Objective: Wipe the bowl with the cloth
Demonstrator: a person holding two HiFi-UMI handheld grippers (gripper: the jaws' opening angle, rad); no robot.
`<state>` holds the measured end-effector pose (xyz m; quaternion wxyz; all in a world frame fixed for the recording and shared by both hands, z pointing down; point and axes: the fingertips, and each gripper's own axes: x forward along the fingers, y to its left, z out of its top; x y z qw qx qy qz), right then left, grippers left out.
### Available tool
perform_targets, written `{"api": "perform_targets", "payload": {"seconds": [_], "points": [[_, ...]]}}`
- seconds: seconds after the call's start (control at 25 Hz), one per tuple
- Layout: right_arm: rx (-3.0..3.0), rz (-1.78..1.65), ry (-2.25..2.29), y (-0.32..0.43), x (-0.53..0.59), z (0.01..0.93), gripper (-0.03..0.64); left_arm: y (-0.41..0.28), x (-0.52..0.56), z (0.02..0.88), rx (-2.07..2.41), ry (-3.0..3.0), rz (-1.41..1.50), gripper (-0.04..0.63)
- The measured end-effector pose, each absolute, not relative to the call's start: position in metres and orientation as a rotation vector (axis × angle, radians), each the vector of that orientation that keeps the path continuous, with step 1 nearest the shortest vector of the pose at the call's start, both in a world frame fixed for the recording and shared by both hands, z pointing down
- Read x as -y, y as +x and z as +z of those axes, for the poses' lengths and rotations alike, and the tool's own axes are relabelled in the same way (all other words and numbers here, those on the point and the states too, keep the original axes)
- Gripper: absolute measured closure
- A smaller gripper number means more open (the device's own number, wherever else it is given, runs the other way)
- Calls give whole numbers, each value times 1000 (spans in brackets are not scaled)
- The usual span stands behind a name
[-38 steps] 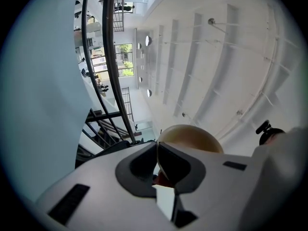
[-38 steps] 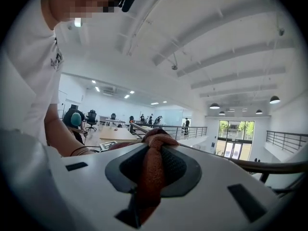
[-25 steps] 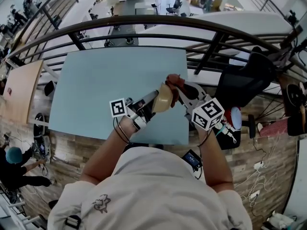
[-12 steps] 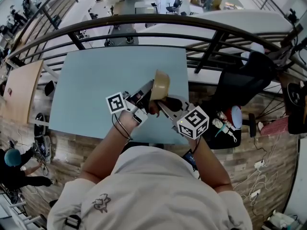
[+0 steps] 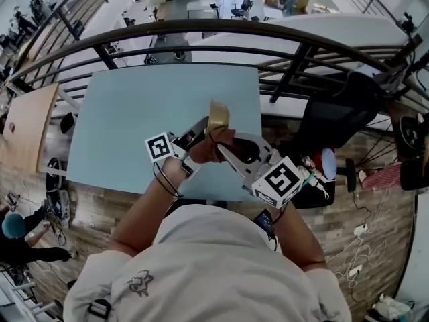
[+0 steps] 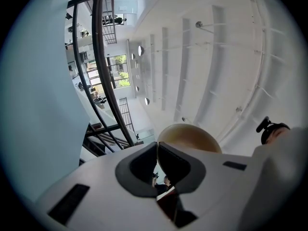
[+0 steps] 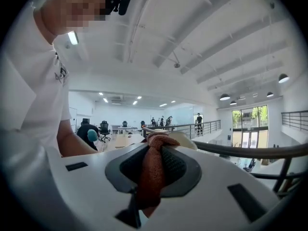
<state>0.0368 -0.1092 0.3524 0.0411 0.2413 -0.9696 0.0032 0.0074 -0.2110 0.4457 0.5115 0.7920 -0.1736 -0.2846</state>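
The tan bowl (image 5: 218, 117) is held up over the light blue table (image 5: 127, 119), turned nearly edge-on. My left gripper (image 5: 204, 130) is shut on its rim; in the left gripper view the bowl (image 6: 190, 136) rises just past the closed jaws of that gripper (image 6: 158, 153). My right gripper (image 5: 218, 150) is shut on the reddish-brown cloth (image 5: 206, 146), which sits bunched just below the bowl and against it. In the right gripper view the cloth (image 7: 151, 172) fills the gap between the jaws of my right gripper (image 7: 156, 150), with a pale bowl edge (image 7: 186, 140) right behind it.
A dark curved railing (image 5: 221, 29) runs behind the table, with an open hall far below. A black chair (image 5: 338, 116) stands at the right. Wooden floor with cables (image 5: 362, 247) lies around the person, whose arms reach over the table's near edge.
The right gripper has swung the cloth from above the bowl's right side down to below it. The bowl has risen a little and turned more edge-on. Both grips stay the same.
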Motion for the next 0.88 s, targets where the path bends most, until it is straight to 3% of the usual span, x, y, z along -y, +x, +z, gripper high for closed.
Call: {"api": "perform_targets", "payload": {"seconds": [0.52, 0.88], "points": [[2944, -111, 918, 68, 158, 316, 548, 22, 185, 441, 263, 1922, -649, 577], [2984, 75, 967, 77, 191, 331, 548, 30, 175, 431, 160, 1896, -692, 578]]}}
